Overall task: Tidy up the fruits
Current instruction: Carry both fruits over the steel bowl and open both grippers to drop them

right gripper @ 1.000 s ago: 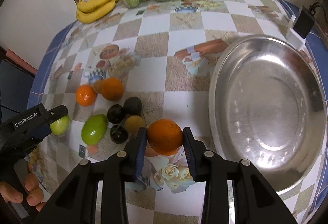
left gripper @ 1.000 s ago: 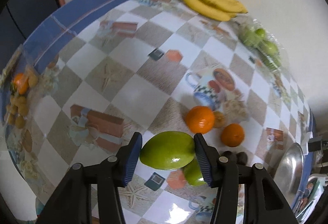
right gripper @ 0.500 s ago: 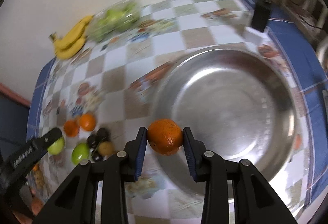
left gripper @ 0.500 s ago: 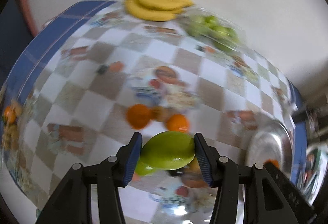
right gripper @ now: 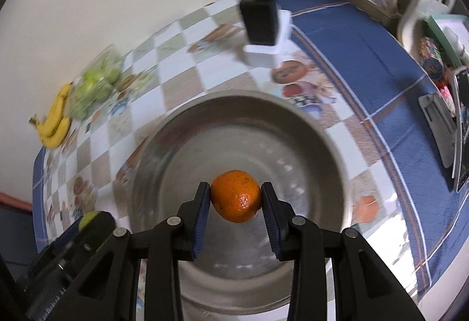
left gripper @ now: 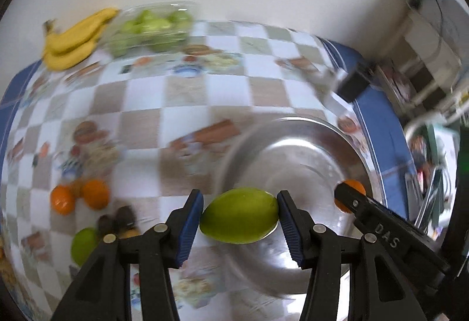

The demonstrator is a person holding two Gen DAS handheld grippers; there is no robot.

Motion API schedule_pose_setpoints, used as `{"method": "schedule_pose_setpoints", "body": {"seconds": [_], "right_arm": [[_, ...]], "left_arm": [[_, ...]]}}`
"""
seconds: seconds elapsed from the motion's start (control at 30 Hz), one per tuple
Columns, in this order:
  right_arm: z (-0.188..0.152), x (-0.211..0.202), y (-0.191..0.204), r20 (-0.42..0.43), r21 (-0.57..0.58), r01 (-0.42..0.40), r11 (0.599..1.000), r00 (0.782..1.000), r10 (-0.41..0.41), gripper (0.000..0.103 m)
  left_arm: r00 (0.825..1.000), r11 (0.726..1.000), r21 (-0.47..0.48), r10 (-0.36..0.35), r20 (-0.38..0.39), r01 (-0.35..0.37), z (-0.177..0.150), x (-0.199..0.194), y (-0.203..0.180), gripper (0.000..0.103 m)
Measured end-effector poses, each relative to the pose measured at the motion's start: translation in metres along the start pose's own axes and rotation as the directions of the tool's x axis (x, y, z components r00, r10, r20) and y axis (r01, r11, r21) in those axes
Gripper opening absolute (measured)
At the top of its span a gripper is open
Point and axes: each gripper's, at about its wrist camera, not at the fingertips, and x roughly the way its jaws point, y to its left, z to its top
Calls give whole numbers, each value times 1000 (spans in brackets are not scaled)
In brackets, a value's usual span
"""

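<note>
Currently right gripper (right gripper: 236,200) clamps orange (right gripper: 236,195) over steel bowl (right gripper: 316,127); left gripper (left gripper: 239,219) clamps green mango (left gripper: 239,219) at bowl rim. Risk: grippers collide; early release bruises fruit.

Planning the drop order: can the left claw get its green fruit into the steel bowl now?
Probably yes. The left claw holds the green fruit at the steel bowl rim; the right claw with the orange hangs over the middle, leaving room.

Shiny smooth metal bowl (right gripper: 307,127). Glossy smooth-skinned green fruit (left gripper: 239,219); dimpled, slightly glossy orange (right gripper: 236,199). Ribbed blue pads (left gripper: 187,228) on matt black plastic; clear plastic box (left gripper: 149,27) at 11 o'clock.
</note>
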Motion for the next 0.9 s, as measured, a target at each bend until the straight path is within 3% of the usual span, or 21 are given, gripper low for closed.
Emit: {"method": "schedule_pose_setpoints", "body": {"seconds": [0.3,0.67,0.8,0.9], "right_arm": [[10,21,-27,-40,67,39,997,999,-36,37],[7,32,-30,-84,77,58,995,995,-51,38],[8,28,-28,-74,73,54,996,996,-48,50],[10,22,-26,-53,65,50,997,997,-47,51]], "left_arm": [[997,995,98,42,-65,-35,-1,41,-30,55],[996,994,104,33,-82,-24,-6,50,-31,56],[997,995,102,24,-72,-17,-5,42,-31,56],[998,996,91,25,-61,-20,-4,33,-28,56]]}}
